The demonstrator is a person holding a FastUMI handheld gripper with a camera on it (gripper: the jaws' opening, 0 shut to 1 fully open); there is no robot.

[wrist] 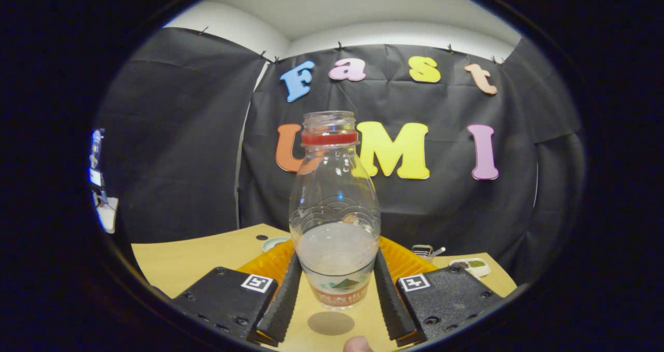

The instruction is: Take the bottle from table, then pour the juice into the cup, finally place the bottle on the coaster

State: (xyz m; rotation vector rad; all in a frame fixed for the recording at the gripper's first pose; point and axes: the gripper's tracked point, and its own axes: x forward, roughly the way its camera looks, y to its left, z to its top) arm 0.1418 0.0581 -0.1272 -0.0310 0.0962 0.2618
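Both fingers (282,300) clamped on upright bottle (334,212), lifted above table (207,258).

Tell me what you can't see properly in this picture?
- Cup and coaster: the bottle, held between the tongs, hides the table straight ahead.
- Pale round thing behind the bottle: half hidden, can't tell what it is.
- Small objects on the table's far side: too tiny to name.
- Bottle's label: partly covered by the tongs' fingers.
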